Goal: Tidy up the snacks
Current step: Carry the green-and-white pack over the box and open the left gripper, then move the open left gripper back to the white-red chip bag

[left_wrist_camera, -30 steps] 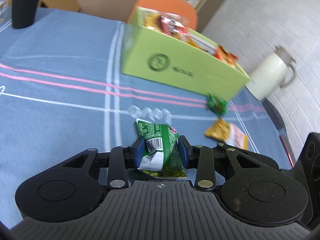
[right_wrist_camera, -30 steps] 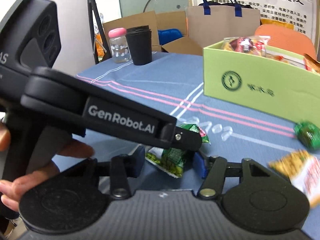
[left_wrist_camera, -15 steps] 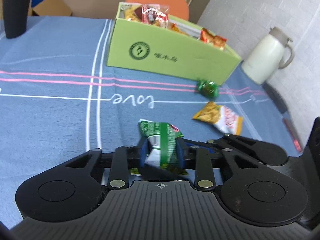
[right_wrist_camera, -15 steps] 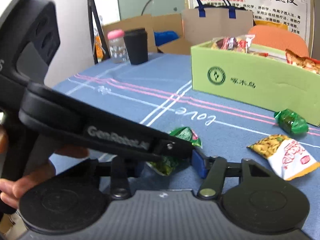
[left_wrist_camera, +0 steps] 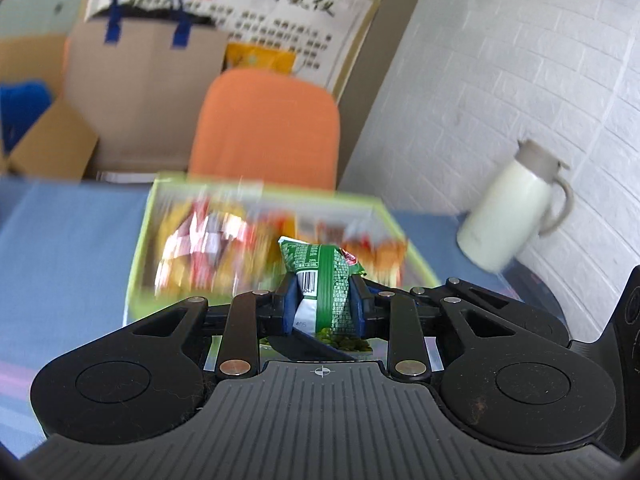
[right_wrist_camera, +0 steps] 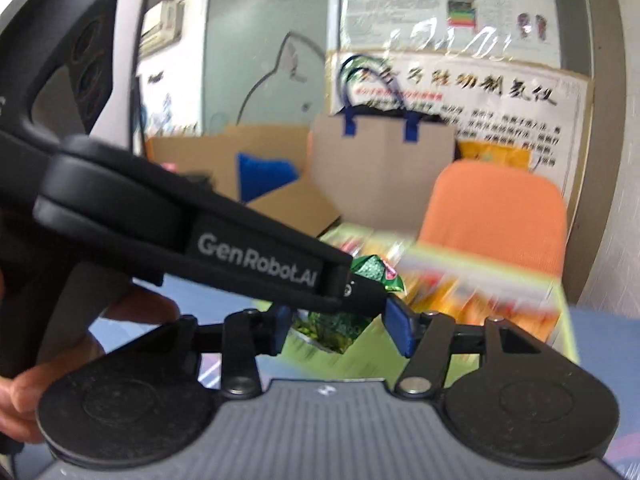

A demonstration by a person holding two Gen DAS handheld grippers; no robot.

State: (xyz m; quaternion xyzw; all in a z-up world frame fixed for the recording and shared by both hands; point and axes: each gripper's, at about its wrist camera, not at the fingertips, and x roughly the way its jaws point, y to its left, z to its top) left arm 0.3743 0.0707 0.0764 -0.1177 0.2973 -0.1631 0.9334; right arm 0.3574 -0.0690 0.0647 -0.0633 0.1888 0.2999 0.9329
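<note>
My left gripper (left_wrist_camera: 322, 300) is shut on a green snack packet (left_wrist_camera: 320, 276), which stands upright between the blue pads, lifted in front of the open green box (left_wrist_camera: 138, 248) full of blurred snack packs. In the right wrist view the same packet (right_wrist_camera: 374, 270) hangs between the jaws of my right gripper (right_wrist_camera: 340, 330). Those jaws are opening, and the blue pads (right_wrist_camera: 398, 332) stand clear of the wrapper. The left tool's black housing (right_wrist_camera: 256, 256) crosses that view from the left. The green box (right_wrist_camera: 560, 296) lies just beyond.
A white thermos jug (left_wrist_camera: 516, 208) stands on the blue tablecloth (left_wrist_camera: 68, 240), right of the box near the brick wall. An orange chair (left_wrist_camera: 264, 128) is behind the box, with a paper bag (left_wrist_camera: 148, 80) and cardboard boxes further back. A hand (right_wrist_camera: 136, 308) holds the left tool.
Both grippers have risen and moved toward the green box, and the green packet has left the tablecloth in the left gripper. The loose packets on the table have dropped out of view.
</note>
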